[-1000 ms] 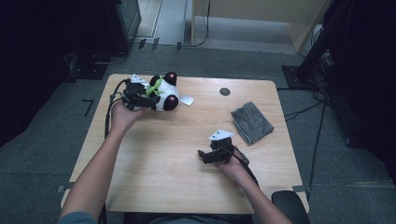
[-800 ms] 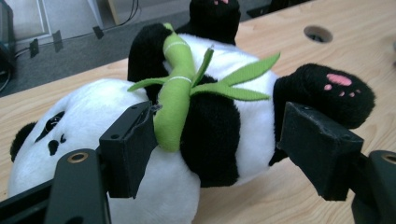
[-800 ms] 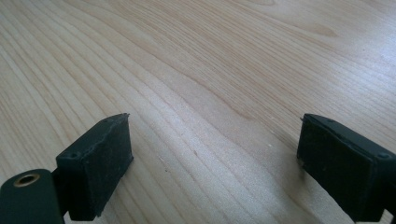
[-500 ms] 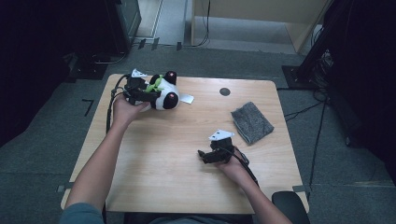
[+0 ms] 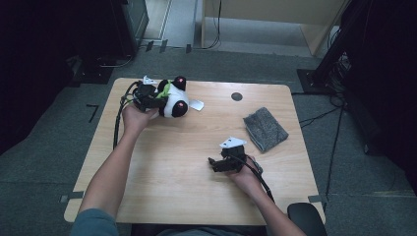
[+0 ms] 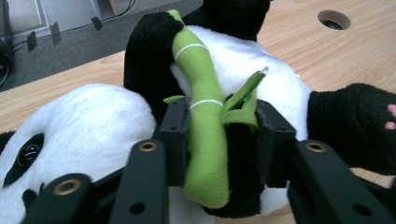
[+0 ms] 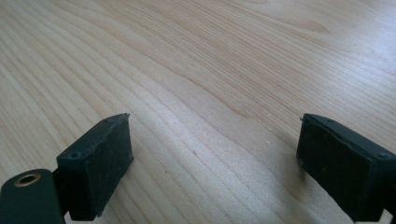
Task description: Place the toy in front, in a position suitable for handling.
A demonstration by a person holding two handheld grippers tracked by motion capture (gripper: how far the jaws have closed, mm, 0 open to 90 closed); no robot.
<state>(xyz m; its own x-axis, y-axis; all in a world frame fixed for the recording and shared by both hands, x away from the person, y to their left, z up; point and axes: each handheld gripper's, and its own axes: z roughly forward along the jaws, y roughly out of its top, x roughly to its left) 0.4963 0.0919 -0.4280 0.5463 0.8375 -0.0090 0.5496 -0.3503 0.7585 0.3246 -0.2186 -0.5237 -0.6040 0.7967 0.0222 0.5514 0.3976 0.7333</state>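
Left tool [image 5: 150, 101]: at the far left corner of the table [image 5: 162, 187], clenched on the panda [image 5: 172, 98]; in the left gripper view its jaws close from both sides on the green bamboo stalk [image 6: 205, 135] and the black plush behind it.
Panda: plush toy lying on the table near the far left edge, white body, black limbs; one black paw with pink pads [image 6: 359, 126] reaches to the right in the left gripper view, the face with a black eye patch at lower left.
Right tool [image 5: 223, 164]: near the right front of the table, released; in the right gripper view its jaws stand well apart over bare wood, with nothing between them.
Grey cloth [image 5: 265, 129]: crumpled on the right side of the table, beyond the right tool and apart from it.
White tag [image 5: 195, 104]: flat on the table just beside the panda.
Round hole [image 5: 237, 96]: in the tabletop, between the panda and the cloth, toward the far edge.
Change from earlier: the left hand [image 5: 134, 118] and the panda have shifted slightly toward the far left corner over the last second; the grip on the panda is unchanged. The right tool, cloth and tag lie where they were.
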